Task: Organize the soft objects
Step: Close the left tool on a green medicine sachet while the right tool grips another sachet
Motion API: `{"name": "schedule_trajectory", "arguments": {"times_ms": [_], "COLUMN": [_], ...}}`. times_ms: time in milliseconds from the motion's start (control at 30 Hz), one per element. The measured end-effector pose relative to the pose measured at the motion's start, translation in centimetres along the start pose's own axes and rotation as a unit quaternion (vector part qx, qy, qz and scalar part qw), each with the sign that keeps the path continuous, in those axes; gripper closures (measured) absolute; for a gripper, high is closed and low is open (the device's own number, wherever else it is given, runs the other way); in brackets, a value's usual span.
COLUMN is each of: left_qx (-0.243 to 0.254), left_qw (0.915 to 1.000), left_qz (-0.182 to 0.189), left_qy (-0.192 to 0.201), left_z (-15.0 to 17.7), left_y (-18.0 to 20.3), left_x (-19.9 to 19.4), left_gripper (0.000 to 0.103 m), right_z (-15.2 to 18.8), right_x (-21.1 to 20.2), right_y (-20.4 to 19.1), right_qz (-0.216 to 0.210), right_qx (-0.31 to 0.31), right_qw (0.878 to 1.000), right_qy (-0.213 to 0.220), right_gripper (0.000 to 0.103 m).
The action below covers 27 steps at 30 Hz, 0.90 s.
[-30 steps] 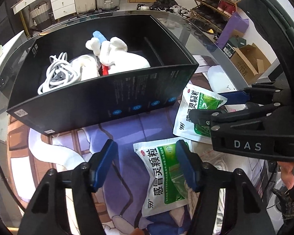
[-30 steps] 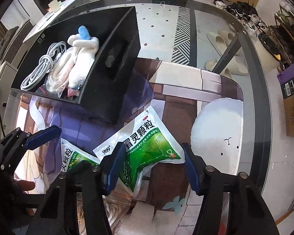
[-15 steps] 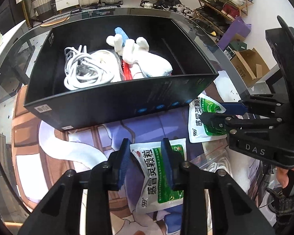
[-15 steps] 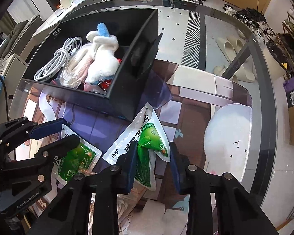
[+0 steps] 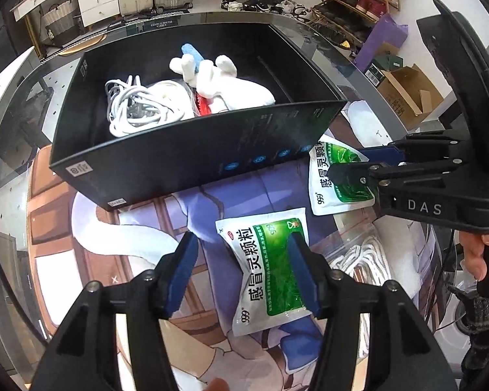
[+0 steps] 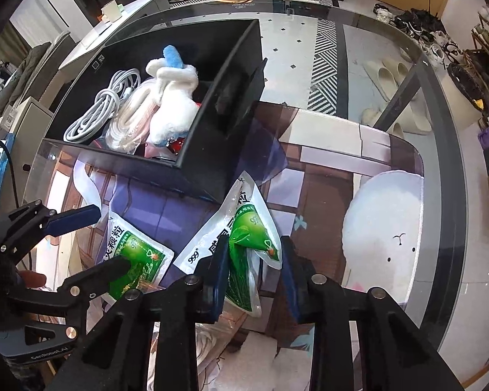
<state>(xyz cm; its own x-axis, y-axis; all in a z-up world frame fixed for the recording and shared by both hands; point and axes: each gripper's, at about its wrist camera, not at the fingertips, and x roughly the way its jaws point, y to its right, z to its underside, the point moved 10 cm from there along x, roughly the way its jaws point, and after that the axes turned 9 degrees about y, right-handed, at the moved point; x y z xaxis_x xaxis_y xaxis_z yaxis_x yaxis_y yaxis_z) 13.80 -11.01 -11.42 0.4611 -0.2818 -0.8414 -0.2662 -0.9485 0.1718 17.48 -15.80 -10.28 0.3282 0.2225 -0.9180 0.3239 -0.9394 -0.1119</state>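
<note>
Right gripper (image 6: 251, 265) pinches a crumpled green sachet (image 6: 244, 244), print half hidden. Left gripper (image 5: 241, 270) jaws are opening over another sachet (image 5: 267, 270), its right edge covered, lower frame.

Both pictures were bright and sharp. Daylight shone off the glass bench (image 6: 358, 42) toward 12 o'clock, making pale glare. The round lens bent straight lines near the edges, and the corners were black. Nothing looked blurry.
</note>
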Motion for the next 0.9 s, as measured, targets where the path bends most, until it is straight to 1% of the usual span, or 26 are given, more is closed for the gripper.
{"name": "schedule_trajectory", "arguments": {"times_ms": [167,233,267,300,433,567,833,900], "left_qx": [0.007,0.014,0.02,0.023,0.037,0.029,0.047,0.047], "left_qw": [0.9999,0.9998,0.9996,0.9995,0.9989,0.9992,0.9983,0.9984], "left_qz": [-0.003,-0.009,-0.015,-0.016,-0.016,-0.011,-0.023,-0.022], "left_qy": [-0.01,-0.012,-0.012,-0.014,-0.023,-0.025,-0.026,-0.024], "left_z": [0.5,0.5,0.5,0.5,0.6,0.6,0.5,0.3], "left_y": [0.4,0.5,0.5,0.6,0.7,0.5,0.5,0.4], "left_x": [0.5,0.5,0.5,0.5,0.3,0.0,-0.5,-0.5], "left_gripper": [0.047,0.053,0.062,0.067,0.073,0.081,0.089,0.093], "right_z": [-0.1,-0.1,-0.1,-0.1,0.0,0.0,0.0,0.0], "right_x": [-0.1,-0.2,-0.3,-0.3,-0.6,-0.9,-1.7,-2.0], "right_y": [0.1,-0.1,-0.1,-0.1,-0.1,-0.2,-0.3,-0.3], "right_qz": [-0.003,-0.005,-0.005,-0.007,-0.01,-0.013,-0.03,-0.032], "right_qx": [0.001,0.002,0.002,0.002,0.004,0.005,0.005,0.005], "right_qw": [1.0,1.0,1.0,1.0,1.0,1.0,0.999,0.999], "right_qy": [0.005,0.008,0.009,0.01,0.016,0.021,0.031,0.033], "right_gripper": [0.074,0.074,0.074,0.074,0.074,0.074,0.074,0.074]}}
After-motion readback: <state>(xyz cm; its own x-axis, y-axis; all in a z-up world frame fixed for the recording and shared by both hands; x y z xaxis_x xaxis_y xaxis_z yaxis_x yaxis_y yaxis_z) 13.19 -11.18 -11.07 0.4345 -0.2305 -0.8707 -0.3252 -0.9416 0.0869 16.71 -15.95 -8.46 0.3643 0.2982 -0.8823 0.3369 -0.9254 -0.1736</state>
